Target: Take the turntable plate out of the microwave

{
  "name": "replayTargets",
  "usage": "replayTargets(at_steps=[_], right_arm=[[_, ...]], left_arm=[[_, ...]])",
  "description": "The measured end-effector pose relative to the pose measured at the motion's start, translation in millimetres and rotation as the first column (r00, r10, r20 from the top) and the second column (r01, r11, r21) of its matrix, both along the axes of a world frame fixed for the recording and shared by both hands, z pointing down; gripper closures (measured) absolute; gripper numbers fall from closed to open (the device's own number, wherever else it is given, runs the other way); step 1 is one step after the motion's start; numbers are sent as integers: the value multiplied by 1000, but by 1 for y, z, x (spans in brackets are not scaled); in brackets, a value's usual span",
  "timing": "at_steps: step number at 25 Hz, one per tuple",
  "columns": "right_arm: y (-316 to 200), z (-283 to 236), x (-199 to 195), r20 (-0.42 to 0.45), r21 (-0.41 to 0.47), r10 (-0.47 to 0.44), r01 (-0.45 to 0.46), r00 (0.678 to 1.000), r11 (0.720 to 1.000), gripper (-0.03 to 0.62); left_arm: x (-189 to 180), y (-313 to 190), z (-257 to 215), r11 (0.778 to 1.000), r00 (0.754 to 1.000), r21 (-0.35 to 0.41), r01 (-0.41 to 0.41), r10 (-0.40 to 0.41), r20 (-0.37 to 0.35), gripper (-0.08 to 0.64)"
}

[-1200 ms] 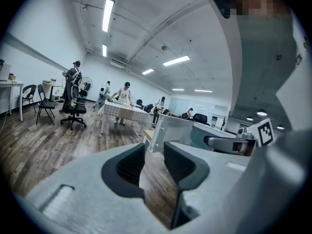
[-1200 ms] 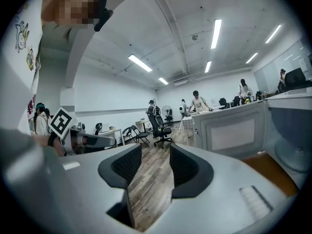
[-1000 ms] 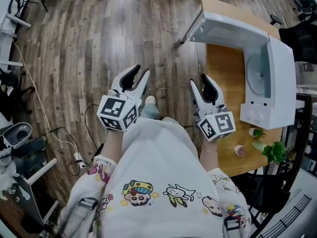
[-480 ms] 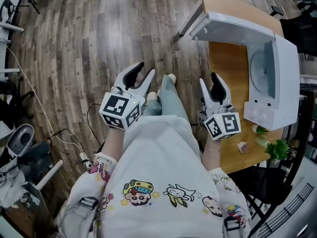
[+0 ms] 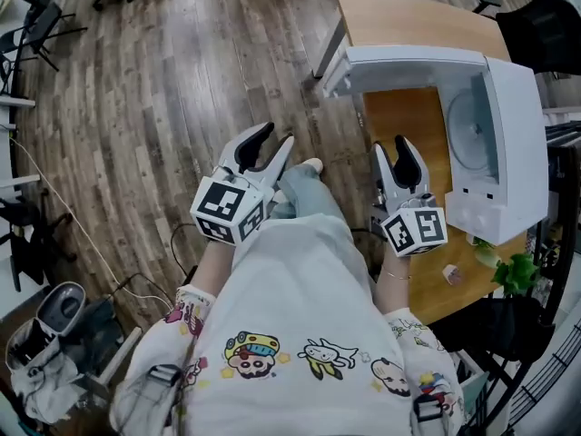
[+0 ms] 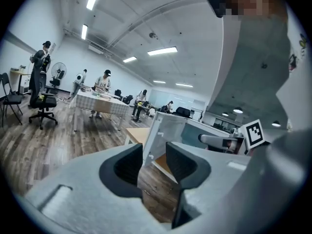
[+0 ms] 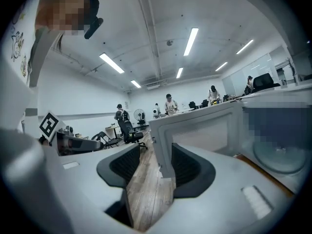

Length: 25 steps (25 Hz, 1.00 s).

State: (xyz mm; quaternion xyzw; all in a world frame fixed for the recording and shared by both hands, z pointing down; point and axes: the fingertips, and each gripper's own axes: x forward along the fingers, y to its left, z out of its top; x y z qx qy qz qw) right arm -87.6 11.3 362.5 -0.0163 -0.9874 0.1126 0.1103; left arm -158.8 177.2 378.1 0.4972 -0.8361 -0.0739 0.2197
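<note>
White and boxy, the microwave [image 5: 522,125] sits at the upper right of the head view on a wooden counter [image 5: 408,21]. Its door [image 5: 408,60] is already swung open toward the upper middle of the frame. Inside the cavity the turntable plate [image 5: 472,133] lies in its place, a pale disc near the right edge of the picture, with nothing touching it. So the door-opening part looks done. Everything to do with the plate itself is left: reaching in, taking hold of it, lifting it off its seat and bringing it out past the door.

The left gripper [image 5: 275,136] is in the middle of the frame over the wooden floor [image 5: 163,107], well apart from the microwave. Its jaws have just been opening and stand wide, with nothing between them but a far-off view of the door edge. The right gripper [image 5: 392,145] is nearer, just below the door and left of the cavity, and its jaws have likewise just been opening and hold nothing. Neither gripper touches the microwave. I judge the task to be in its approach, barely begun as regards the plate.
</note>
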Motion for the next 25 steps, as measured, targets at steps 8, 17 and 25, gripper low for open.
replayTargets(at_steps=[8, 17, 25], right_arm=[[-63, -20, -17, 6, -4, 182, -182, 983, 983, 394], [-123, -13, 12, 30, -27, 362, -362, 932, 932, 394], [-169, -12, 61, 40, -36, 531, -530, 846, 847, 396]], left_arm=[[-40, -87, -32, 979, 979, 28, -203, 202, 36, 417], [-7, -180, -35, 896, 896, 42, -443, 440, 58, 417], [35, -262, -38, 772, 773, 49, -633, 629, 77, 417]])
